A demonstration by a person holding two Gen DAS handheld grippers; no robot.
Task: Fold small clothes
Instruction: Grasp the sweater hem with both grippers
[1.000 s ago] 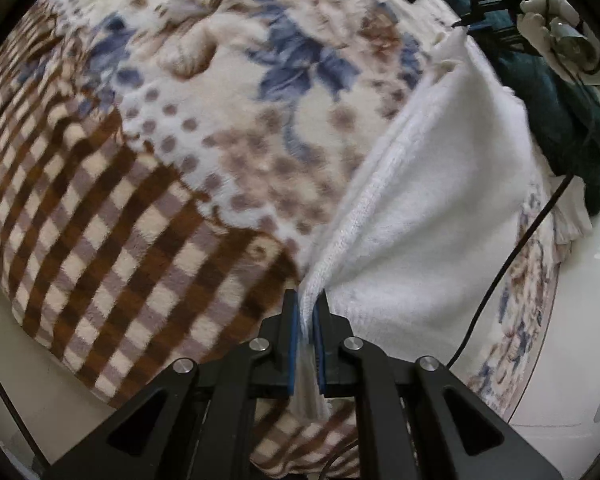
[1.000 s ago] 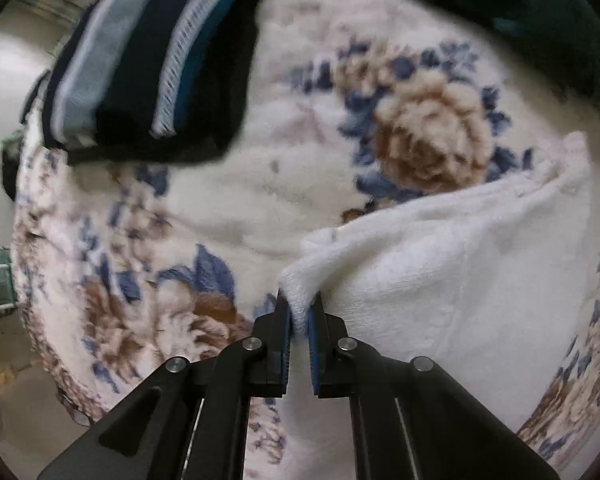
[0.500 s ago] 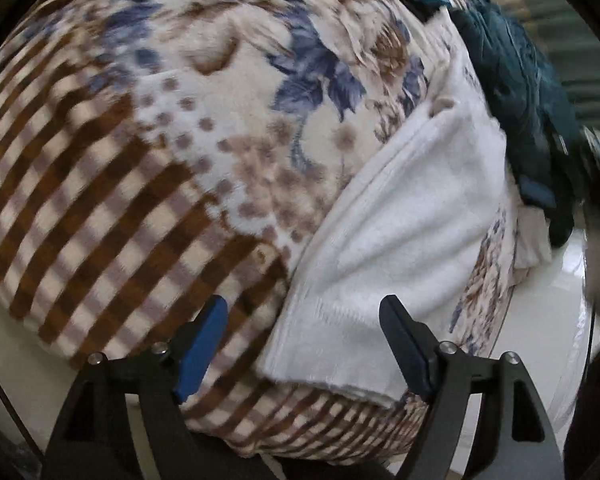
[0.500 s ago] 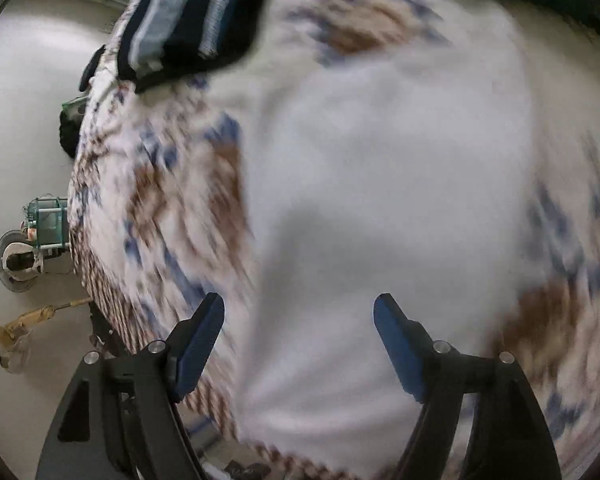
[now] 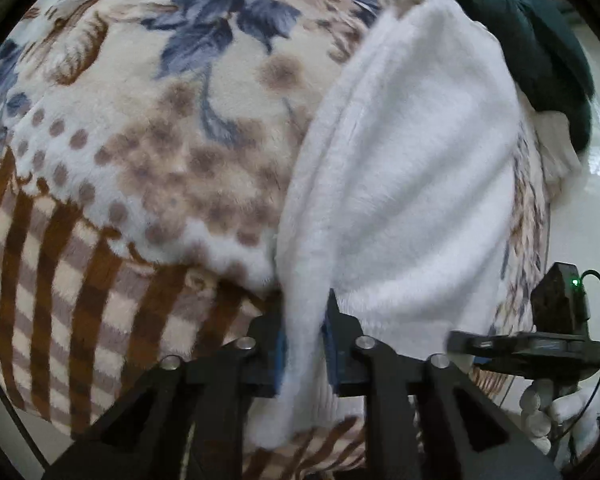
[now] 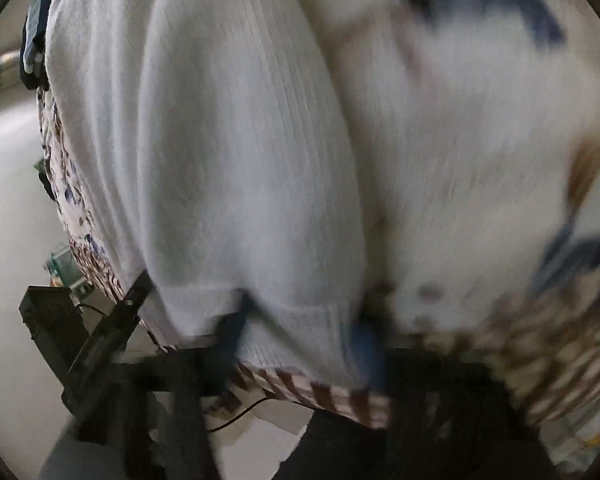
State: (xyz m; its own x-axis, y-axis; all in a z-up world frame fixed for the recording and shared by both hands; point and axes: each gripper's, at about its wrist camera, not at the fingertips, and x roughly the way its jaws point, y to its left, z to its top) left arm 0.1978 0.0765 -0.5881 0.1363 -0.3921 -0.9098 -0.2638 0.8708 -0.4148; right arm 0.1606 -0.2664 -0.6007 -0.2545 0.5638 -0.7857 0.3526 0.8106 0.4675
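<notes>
A white fleecy garment lies folded on a floral and checked blanket. My left gripper is shut on the garment's near left edge, with cloth bunched between the blue pads. In the blurred right wrist view the same white garment fills the left half. My right gripper has its blue pads either side of the garment's near hem, still apart. The right gripper's body also shows in the left wrist view, at the garment's right.
A dark green garment lies at the blanket's far right. A dark striped folded garment lies at the far end of the blanket. The blanket's edge drops to a pale floor.
A second ago both grippers held the garment's corners. Half a second ago both were open and apart from it. Now the left has shut on the near edge and the right has come to the near hem.
</notes>
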